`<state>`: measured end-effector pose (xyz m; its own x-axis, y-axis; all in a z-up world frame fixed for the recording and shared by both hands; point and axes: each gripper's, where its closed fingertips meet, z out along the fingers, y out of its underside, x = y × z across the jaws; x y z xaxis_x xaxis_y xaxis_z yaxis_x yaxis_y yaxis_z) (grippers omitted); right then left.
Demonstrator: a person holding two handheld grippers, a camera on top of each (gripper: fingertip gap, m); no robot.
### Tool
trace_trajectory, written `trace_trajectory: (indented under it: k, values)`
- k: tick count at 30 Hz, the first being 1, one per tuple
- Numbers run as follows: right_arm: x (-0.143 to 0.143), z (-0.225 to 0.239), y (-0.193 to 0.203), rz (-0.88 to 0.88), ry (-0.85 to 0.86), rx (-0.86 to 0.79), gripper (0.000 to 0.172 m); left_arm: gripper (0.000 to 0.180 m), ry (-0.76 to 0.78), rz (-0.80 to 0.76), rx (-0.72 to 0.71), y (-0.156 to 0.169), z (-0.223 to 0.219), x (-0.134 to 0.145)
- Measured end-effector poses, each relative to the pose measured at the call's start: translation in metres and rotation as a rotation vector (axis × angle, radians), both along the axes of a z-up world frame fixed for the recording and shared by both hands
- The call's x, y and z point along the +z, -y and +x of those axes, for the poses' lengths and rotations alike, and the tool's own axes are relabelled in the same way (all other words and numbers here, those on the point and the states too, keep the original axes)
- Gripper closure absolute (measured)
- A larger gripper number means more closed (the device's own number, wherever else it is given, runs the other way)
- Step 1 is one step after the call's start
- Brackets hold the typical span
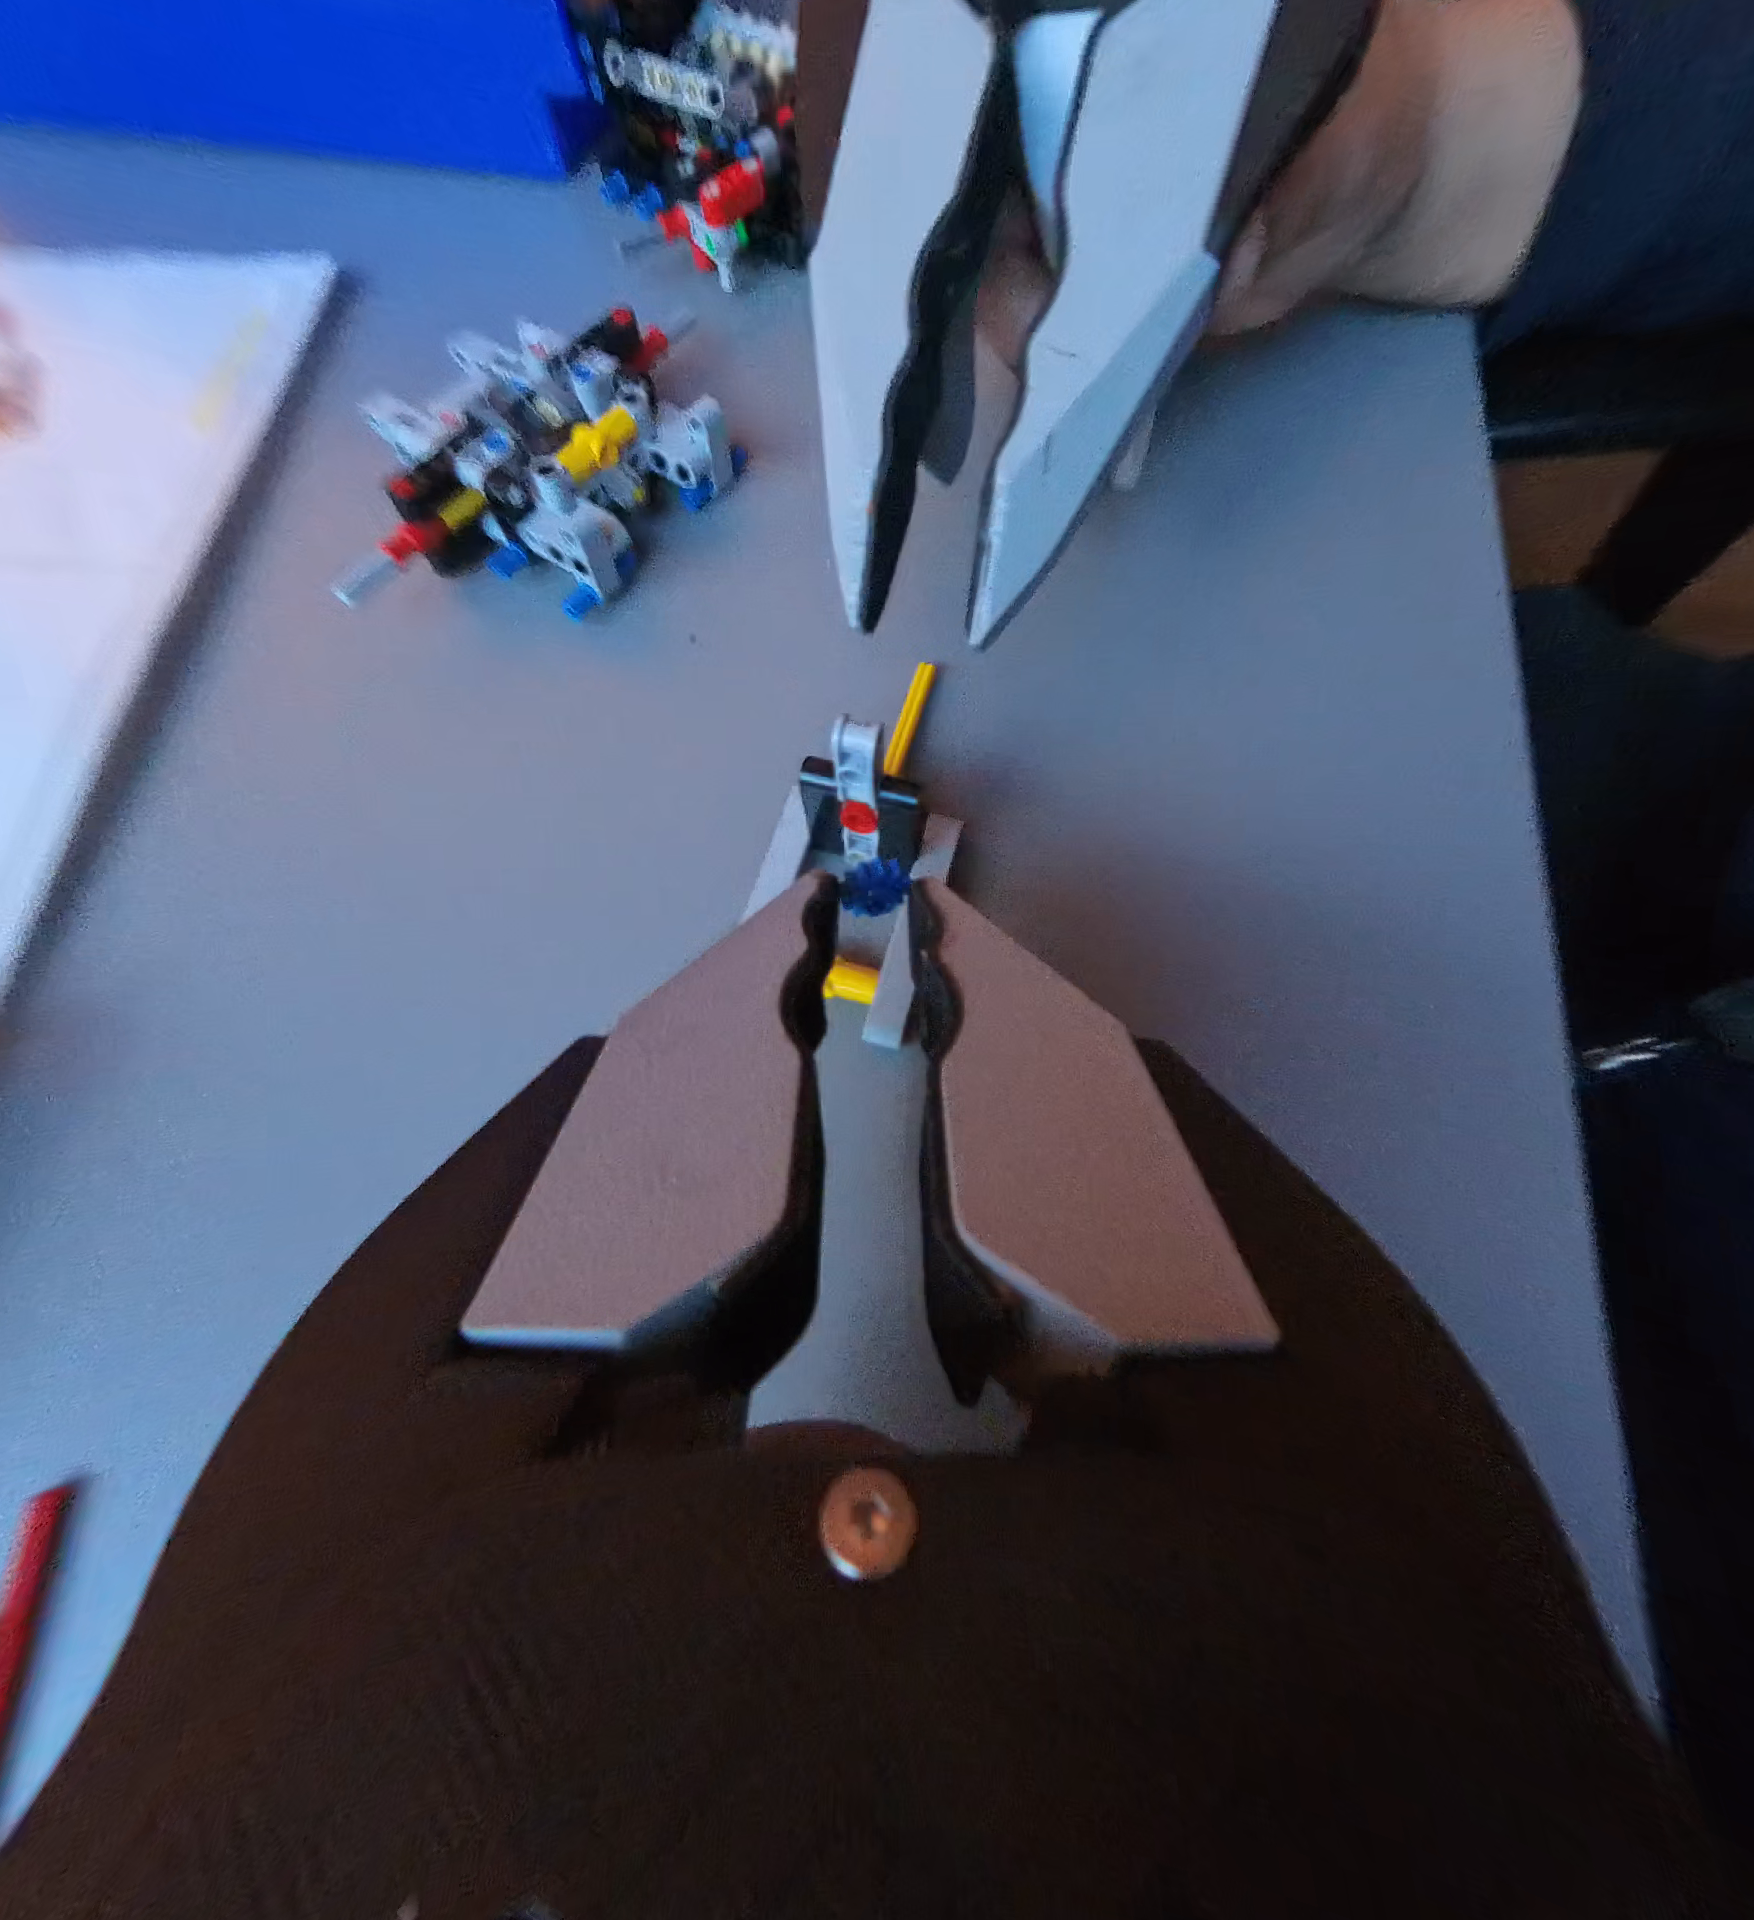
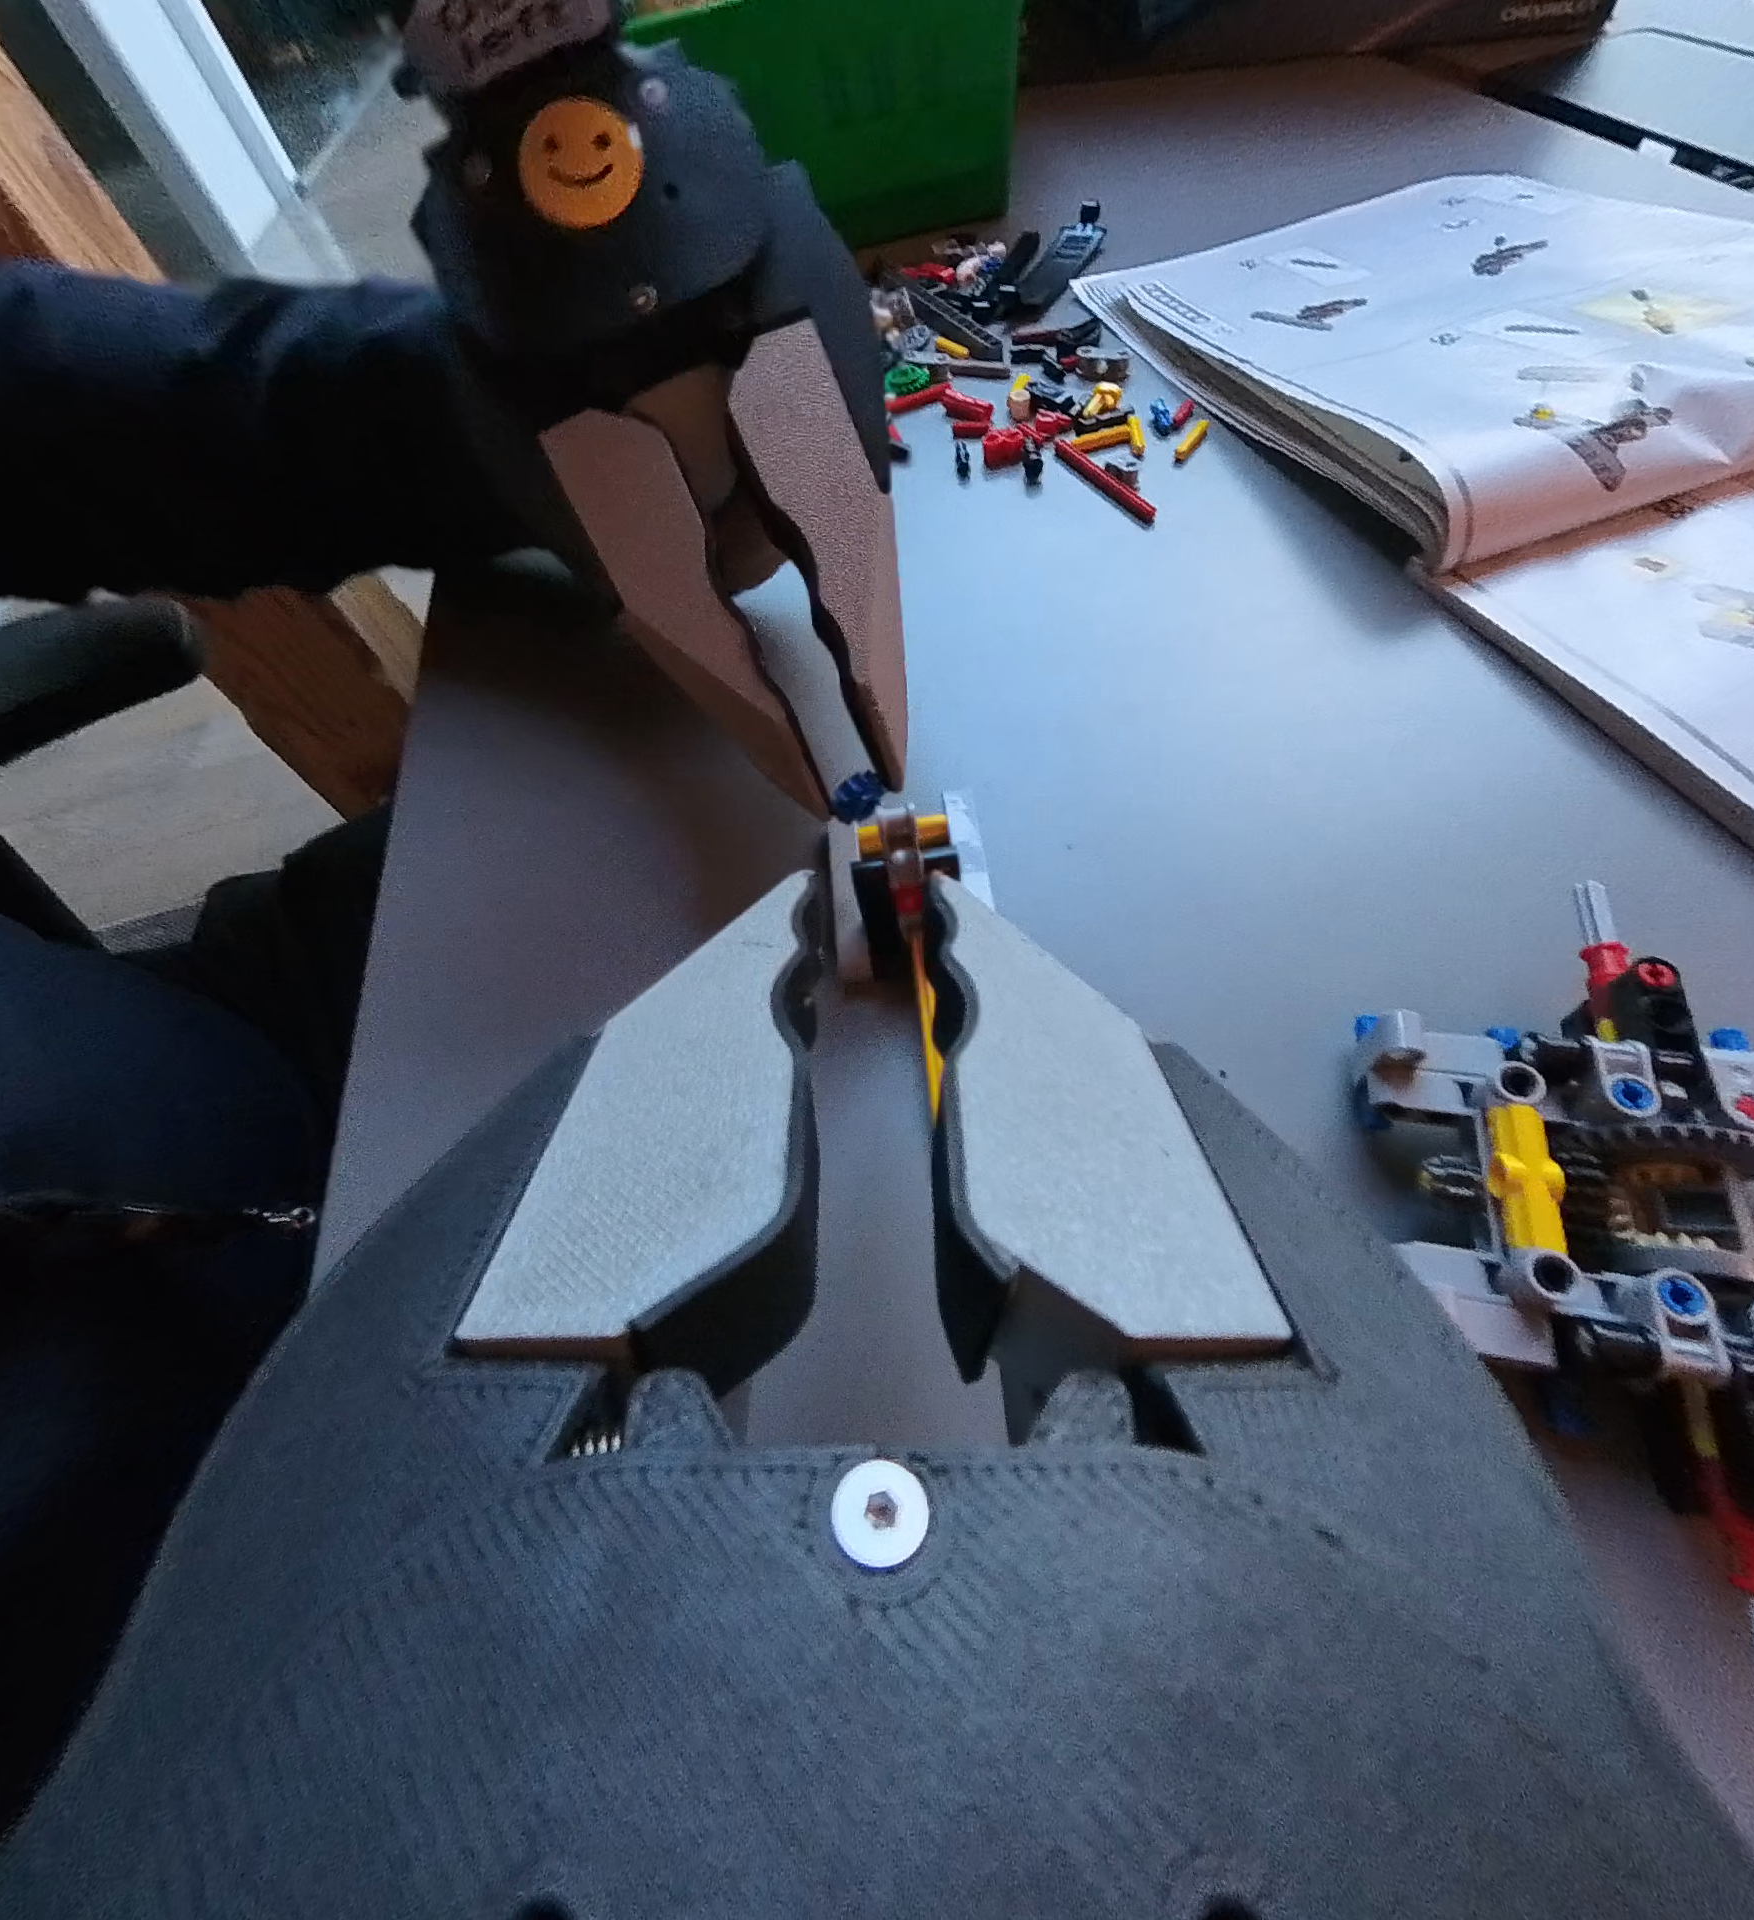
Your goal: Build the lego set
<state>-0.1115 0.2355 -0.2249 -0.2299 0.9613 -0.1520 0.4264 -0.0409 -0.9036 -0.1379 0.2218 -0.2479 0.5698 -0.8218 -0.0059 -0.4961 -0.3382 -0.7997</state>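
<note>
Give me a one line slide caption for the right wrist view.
Grey-fingered right gripper and brown-fingered left gripper, pinching a blue gear, meet over a small brick assembly.

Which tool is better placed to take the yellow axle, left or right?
Right, probably. The right tool stands open, its tips just beyond the free end of the axle, along its line. The left tool already pinches the blue gear.

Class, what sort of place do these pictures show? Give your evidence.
Probably a hobby or work desk for building toy-brick models: a grey table with a heap of loose bricks, an open instruction booklet and a half-built model.
</note>
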Motion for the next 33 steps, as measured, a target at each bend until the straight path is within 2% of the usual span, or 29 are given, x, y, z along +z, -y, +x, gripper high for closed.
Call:
trace_trajectory:
  k: [4, 9, 15, 18, 22, 30, 33]
  values:
    - [-0.011, 0.003, -0.002, 0.073, 0.061, -0.002, 0.158, 0.170, 0.082, -0.163, 0.003, -0.005, 0.008, -0.009]
    - [-0.032, 0.004, -0.002, 0.194, 0.170, 0.004, 0.155, 0.170, 0.029, -0.198, 0.021, -0.010, 0.004, -0.021]
    - [-0.049, 0.004, -0.005, 0.275, 0.263, 0.022, 0.161, 0.170, 0.045, -0.232, 0.007, -0.010, 0.004, -0.022]
    - [-0.049, 0.003, -0.005, 0.287, 0.262, 0.036, 0.171, 0.171, 0.055, -0.251, -0.008, -0.011, 0.005, -0.022]
    - [-0.049, 0.003, -0.005, 0.247, 0.268, 0.048, 0.172, 0.171, 0.073, -0.284, -0.047, -0.011, 0.007, -0.021]
    - [-0.049, 0.001, -0.005, 0.290, 0.258, 0.046, 0.171, 0.170, 0.063, -0.290, -0.106, -0.012, 0.005, -0.021]
    - [-0.049, 0.001, -0.005, 0.278, 0.260, 0.047, 0.171, 0.161, 0.054, -0.264, -0.134, -0.008, 0.005, -0.018]
